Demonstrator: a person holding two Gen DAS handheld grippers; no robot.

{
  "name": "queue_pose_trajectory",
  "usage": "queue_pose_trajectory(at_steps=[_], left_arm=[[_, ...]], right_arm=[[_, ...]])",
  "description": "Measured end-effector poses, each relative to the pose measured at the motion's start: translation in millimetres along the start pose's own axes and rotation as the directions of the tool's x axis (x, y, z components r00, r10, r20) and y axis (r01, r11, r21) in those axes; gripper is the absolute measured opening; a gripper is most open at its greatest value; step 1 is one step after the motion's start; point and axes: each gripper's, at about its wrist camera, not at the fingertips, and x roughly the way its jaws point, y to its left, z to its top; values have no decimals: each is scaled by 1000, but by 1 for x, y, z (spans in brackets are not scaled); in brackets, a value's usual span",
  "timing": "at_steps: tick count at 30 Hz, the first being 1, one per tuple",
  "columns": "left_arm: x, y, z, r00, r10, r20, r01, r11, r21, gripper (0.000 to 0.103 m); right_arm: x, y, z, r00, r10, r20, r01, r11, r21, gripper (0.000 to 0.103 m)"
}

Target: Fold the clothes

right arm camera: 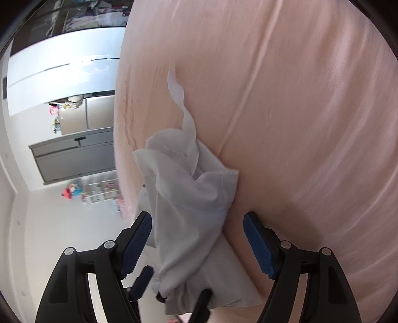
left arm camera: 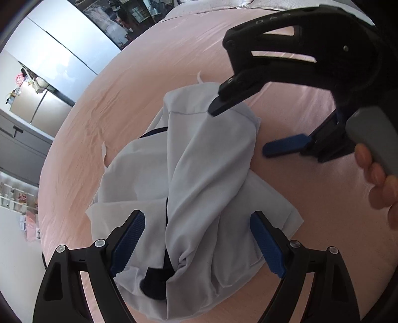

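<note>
White garment (left arm camera: 199, 174) bunched on pink bedsheet (left arm camera: 139, 82), both tongs agape

home bedroom. pink bed sheet (left arm camera: 139, 74) fills the view; at 9 o'clock a grey cabinet (right arm camera: 74, 156), shelves with toys and small items (right arm camera: 99, 191), white walls; wardrobe doors (left arm camera: 62, 54) at 10 o'clock.

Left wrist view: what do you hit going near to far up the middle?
Left gripper with open jaws → crumpled white garment → right gripper's fingertip over the garment's far end → bare pink bedsheet → dark shelving past the bed.
</note>
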Motion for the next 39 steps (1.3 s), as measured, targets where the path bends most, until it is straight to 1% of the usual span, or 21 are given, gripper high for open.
queue_pose_trajectory(at_steps=[2, 6, 9, 16, 22, 26, 28, 30, 32, 34, 35, 36, 37, 38, 39], left_arm=[[2, -1, 2, 1000, 6, -4, -6, 1000, 8, 87], [4, -3, 5, 1000, -11, 0, 11, 1000, 3, 87], [3, -6, 9, 1000, -7, 3, 7, 1000, 11, 87], [2, -27, 22, 999, 33, -1, -33, 995, 93, 87], [7, -45, 33, 999, 37, -7, -35, 991, 131, 87], [9, -51, 40, 1000, -8, -15, 10, 990, 140, 86], [10, -54, 43, 999, -32, -18, 34, 989, 142, 85], [11, -56, 45, 999, -49, -21, 52, 987, 150, 79], [12, -57, 47, 997, -79, -16, 81, 987, 142, 77], [13, -57, 47, 993, -117, -5, 116, 985, 125, 74], [13, -56, 47, 990, -143, 3, 142, 984, 107, 65], [13, -55, 48, 986, -168, 12, 166, 982, 87, 53], [14, -52, 48, 983, -183, 22, 181, 981, 62, 48], [14, -49, 48, 981, -190, 33, 189, 981, 37, 42], [14, -47, 48, 980, -197, 44, 196, 980, 12, 36]], right_arm=[[2, -2, 3, 1000, 10, -5, -10, 1000, 8, 76], [8, 2, 5, 1000, 9, 0, -9, 1000, 3, 76], [5, 1, 6, 1000, 14, 6, -14, 1000, 0, 76], [-2, -6, 6, 999, 37, 34, -37, 999, -1, 76], [-6, -6, 7, 998, 36, 42, -35, 999, -25, 76], [-7, -4, 7, 998, 26, 52, -24, 998, -51, 75], [-7, 0, 8, 998, 6, 58, -2, 997, -73, 70], [-8, 4, 9, 997, -21, 74, 28, 996, -89, 57], [-9, 3, 10, 996, -32, 84, 40, 995, -93, 52], [-10, 1, 11, 996, -27, 87, 35, 996, -86, 50], [-11, 0, 11, 996, -26, 87, 33, 996, -85, 47], [-11, 0, 11, 996, -30, 88, 38, 995, -91, 45], [-11, 1, 11, 995, -33, 92, 41, 994, -97, 44], [-12, 2, 10, 995, -34, 95, 44, 994, -102, 41], [-12, 1, 10, 995, -26, 94, 36, 994, -100, 32]])
